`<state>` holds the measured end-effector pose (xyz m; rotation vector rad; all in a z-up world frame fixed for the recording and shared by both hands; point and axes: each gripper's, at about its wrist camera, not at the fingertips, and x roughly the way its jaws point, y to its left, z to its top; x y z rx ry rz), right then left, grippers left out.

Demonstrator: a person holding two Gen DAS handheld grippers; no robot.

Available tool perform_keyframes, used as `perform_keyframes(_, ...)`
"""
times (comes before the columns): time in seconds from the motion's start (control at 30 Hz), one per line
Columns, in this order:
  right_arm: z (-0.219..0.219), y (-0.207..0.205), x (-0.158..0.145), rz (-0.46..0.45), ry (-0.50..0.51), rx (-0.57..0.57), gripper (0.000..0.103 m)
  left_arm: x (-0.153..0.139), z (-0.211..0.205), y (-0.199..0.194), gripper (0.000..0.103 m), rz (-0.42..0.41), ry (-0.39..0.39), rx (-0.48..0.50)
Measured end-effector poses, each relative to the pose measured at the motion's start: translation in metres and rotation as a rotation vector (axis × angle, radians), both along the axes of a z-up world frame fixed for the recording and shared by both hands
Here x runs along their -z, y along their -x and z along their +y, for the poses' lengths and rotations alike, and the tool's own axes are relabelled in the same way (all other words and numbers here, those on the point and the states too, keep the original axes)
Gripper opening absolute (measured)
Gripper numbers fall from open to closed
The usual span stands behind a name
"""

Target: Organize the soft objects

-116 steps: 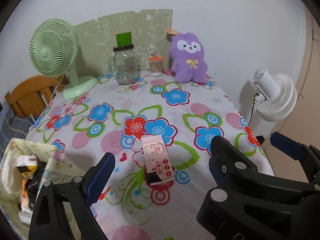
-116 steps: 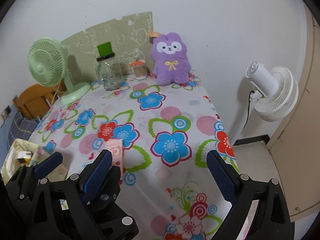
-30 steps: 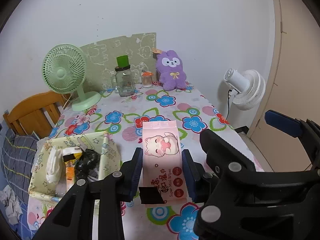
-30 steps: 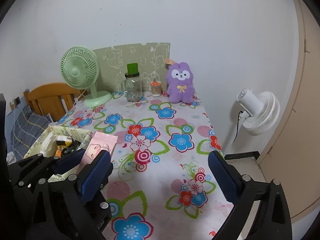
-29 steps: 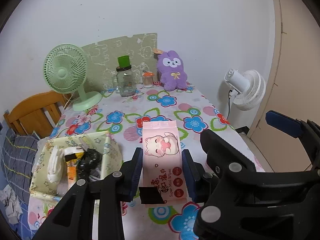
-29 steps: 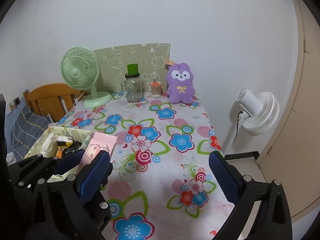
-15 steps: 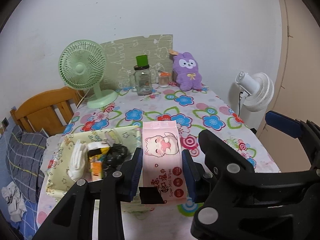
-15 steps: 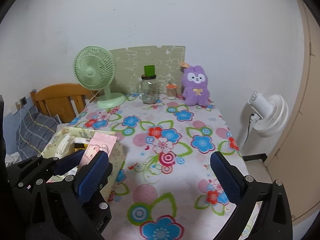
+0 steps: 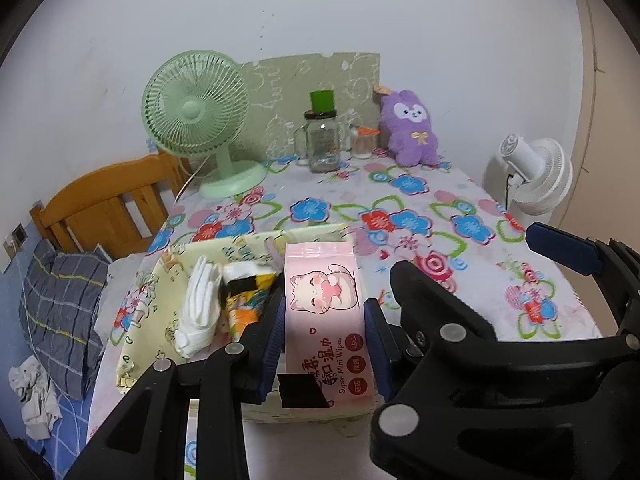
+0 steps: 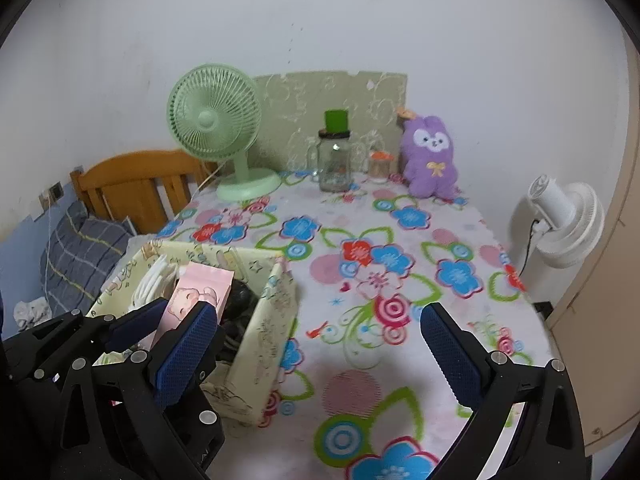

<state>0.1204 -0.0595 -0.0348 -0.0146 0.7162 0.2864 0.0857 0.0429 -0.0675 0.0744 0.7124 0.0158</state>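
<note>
Pink wipes pack (image 9: pixel 326 312) sits clamped upright in the left tool (image 9: pixel 324 340), pads pressing both long edges, hanging just above the yellow fabric bin (image 9: pixel 140 320) at the near-left of the surface (image 9: pixel 460 248). Bin already holds white folded cloth (image 9: pixel 198 308), an orange-yellow packet (image 9: pixel 240 304) and something dark. Right tool (image 10: pixel 320 356) is wide and empty, over bare tablecloth beside the bin. My read: step in hand is the drop-off. Do it well by centring the pack over the free slot right of the packet, lowering until its base is inside the rim, then releasing; soft walls may fold if nudged. Keep the right tool clear, or use it to steady the wall. Purple plush (image 9: pixel 412 128) at the back looks like a later candidate.
</note>
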Motion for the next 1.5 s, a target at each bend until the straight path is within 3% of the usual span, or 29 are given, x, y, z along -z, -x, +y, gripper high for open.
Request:
perform_keyframes(0.5,0.038,-0.016,0.030,0.045,0.005,-0.024,0.103,0.025,0.031,-0.012,0.042,0.048,0.037,-0.030)
perform_keyframes(0.57,0.039,-0.016,0.031,0.045,0.007,-0.028,0.103,0.025,0.032,-0.012,0.048,0.043,0.042,-0.033)
perform_keyframes(0.63,0.039,-0.016,0.031,0.044,0.007,-0.027,0.103,0.025,0.032,-0.011,0.066,0.036,0.044,-0.036)
perform_keyframes(1.13,0.004,-0.002,0.018,0.005,-0.034,0.015,0.103,0.007,-0.003,0.003,0.086,-0.034,0.034,0.002)
perform_keyframes(1.5,-0.026,0.015,-0.004,-0.058,-0.031,0.053,0.103,-0.012,-0.028,0.016,0.092,-0.090,0.028,0.014)
